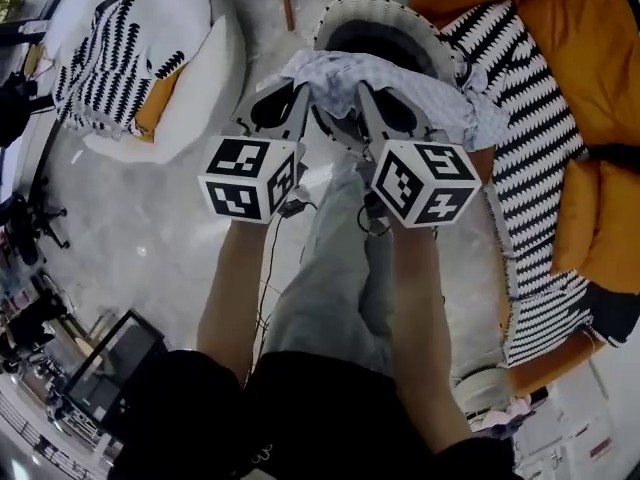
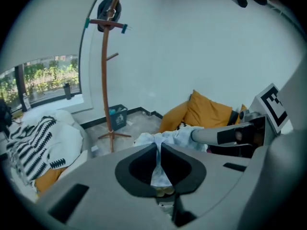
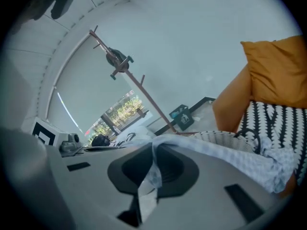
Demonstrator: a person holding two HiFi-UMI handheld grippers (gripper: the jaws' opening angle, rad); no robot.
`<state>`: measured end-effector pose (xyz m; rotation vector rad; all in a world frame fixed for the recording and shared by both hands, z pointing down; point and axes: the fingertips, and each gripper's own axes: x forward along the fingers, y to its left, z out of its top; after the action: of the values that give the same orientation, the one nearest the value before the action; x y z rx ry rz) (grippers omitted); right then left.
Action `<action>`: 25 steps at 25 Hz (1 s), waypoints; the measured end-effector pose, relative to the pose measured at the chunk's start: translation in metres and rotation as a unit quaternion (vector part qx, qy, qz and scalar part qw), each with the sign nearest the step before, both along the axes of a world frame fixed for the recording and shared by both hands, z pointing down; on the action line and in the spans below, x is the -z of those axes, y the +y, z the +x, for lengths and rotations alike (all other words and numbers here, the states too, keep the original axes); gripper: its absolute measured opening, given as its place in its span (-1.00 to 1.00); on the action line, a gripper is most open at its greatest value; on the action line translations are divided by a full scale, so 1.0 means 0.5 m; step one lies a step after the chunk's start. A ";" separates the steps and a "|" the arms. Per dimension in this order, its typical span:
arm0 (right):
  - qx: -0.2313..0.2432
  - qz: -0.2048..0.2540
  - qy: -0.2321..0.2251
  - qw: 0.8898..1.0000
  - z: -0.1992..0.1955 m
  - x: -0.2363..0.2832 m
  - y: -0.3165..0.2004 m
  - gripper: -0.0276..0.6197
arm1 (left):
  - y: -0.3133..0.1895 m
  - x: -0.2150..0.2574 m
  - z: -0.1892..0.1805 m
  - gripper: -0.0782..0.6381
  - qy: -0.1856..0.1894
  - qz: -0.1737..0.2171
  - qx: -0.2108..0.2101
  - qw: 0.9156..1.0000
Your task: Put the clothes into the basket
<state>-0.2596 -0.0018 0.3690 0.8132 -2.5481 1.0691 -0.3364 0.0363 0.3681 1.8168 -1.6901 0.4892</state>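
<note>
A pale blue-white garment (image 1: 400,83) hangs stretched between both grippers, held above the white woven basket (image 1: 345,13). My left gripper (image 1: 300,93) is shut on its left edge, and the cloth (image 2: 160,169) runs pinched between the jaws. My right gripper (image 1: 362,93) is shut on the garment too, with the fabric (image 3: 151,176) caught between its jaws and trailing off to the right (image 3: 240,162). The basket rim (image 3: 225,138) shows just beyond the cloth in the right gripper view. The basket's dark inside is partly hidden by the garment.
An orange sofa with a black-and-white zigzag throw (image 1: 530,148) lies at the right. A white beanbag with a similar throw (image 1: 130,58) lies at the upper left. A wooden coat stand (image 2: 108,71) and a small bin (image 2: 117,116) stand by the wall. The person's legs (image 1: 330,288) are below the grippers.
</note>
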 end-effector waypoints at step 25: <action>-0.016 0.167 -0.043 0.985 0.103 0.626 -0.016 -0.83 | -0.051 0.600 0.158 -0.72 0.010 0.188 -0.029 0.982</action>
<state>-0.2079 -0.0096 0.0559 0.9075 -2.8422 0.7047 -0.2574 0.0106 0.0679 2.1304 -1.8130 0.1794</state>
